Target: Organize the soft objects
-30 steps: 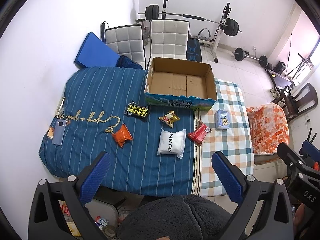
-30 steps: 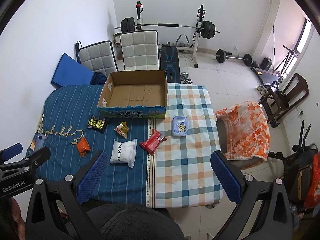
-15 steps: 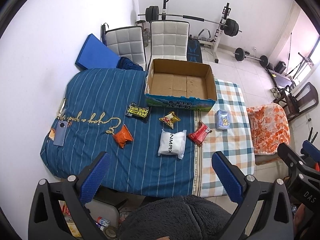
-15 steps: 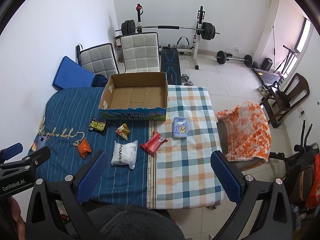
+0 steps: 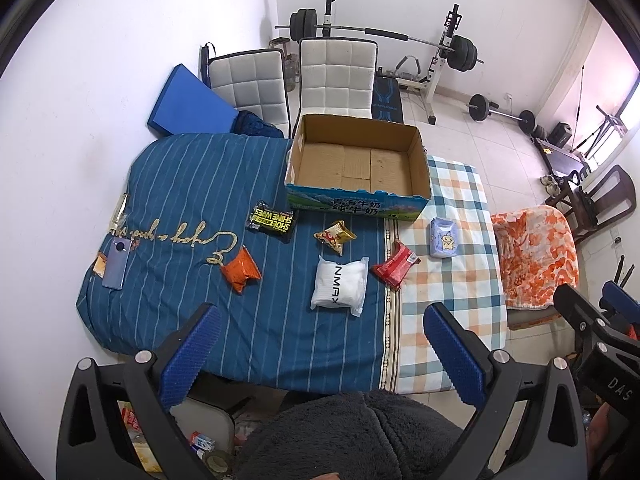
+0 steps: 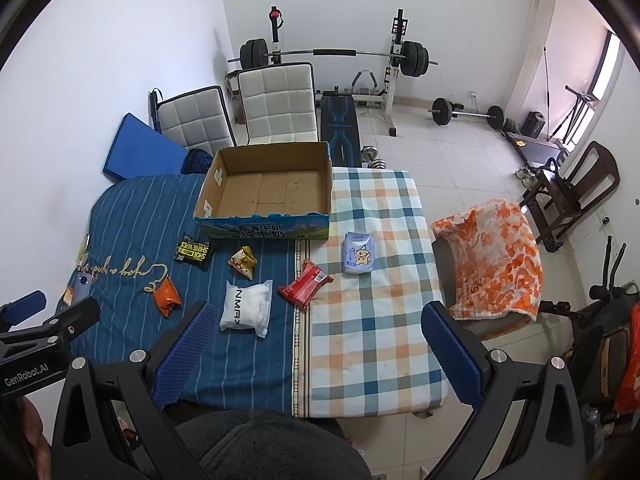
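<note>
Several soft packets lie on the cloth-covered table (image 5: 192, 184): a white pack (image 5: 340, 286) (image 6: 245, 306), a red packet (image 5: 395, 269) (image 6: 305, 288), a light blue tissue pack (image 5: 442, 238) (image 6: 359, 254), a yellow snack (image 5: 335, 236) (image 6: 242, 262), an orange snack (image 5: 240, 270) (image 6: 166, 298) and a black pack (image 5: 272, 220) (image 6: 193, 251). An empty cardboard box (image 5: 358, 196) (image 6: 264, 224) stands behind them. My left gripper (image 5: 320, 338) and my right gripper (image 6: 316, 334) hover high above the near edge, both open and holding nothing.
A phone (image 5: 116, 258) lies at the table's left edge. Two white chairs (image 5: 338, 76) and a blue mat (image 5: 188, 102) stand behind the table, with a weight bench (image 6: 338, 54) beyond. An orange blanket (image 6: 496, 256) drapes a chair to the right.
Both cameras have drifted slightly, so the table sits a little lower in the views. The packets and box have not moved, and both grippers stay open.
</note>
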`<action>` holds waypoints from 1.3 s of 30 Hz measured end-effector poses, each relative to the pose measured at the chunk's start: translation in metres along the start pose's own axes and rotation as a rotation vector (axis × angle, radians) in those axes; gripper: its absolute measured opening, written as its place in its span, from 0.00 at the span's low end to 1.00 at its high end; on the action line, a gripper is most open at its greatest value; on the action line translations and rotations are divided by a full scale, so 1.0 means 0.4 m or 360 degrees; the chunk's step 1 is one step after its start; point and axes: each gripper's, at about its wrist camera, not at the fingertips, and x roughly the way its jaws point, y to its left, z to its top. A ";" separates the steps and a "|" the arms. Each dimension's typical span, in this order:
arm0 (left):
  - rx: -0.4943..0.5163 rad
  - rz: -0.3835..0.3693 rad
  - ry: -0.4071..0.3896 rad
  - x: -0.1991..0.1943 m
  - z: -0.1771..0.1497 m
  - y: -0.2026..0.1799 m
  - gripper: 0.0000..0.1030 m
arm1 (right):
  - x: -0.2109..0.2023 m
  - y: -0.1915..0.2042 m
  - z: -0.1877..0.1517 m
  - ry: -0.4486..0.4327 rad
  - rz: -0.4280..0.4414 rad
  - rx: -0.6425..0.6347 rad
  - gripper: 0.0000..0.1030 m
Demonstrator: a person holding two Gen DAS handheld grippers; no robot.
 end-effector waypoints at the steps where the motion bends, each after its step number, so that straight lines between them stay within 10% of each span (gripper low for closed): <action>1: -0.0001 -0.0002 0.0001 0.004 0.002 -0.003 1.00 | 0.008 -0.005 -0.001 0.0009 0.0004 0.0005 1.00; 11: -0.0003 -0.0045 0.0117 0.266 0.041 -0.037 1.00 | 0.360 -0.075 0.014 0.0327 0.0087 0.0123 1.00; 21: -0.0040 0.0078 0.0597 0.791 -0.003 -0.058 1.00 | 0.936 -0.070 -0.081 0.0813 -0.0037 0.0095 1.00; 33: -0.0104 -0.0001 0.1003 1.113 -0.069 -0.075 1.00 | 1.224 -0.046 -0.069 0.1054 0.0134 0.0400 1.00; 39: -0.0188 -0.0131 0.0983 1.134 -0.088 -0.066 0.92 | 1.327 -0.024 -0.075 0.1150 0.0236 0.0616 0.90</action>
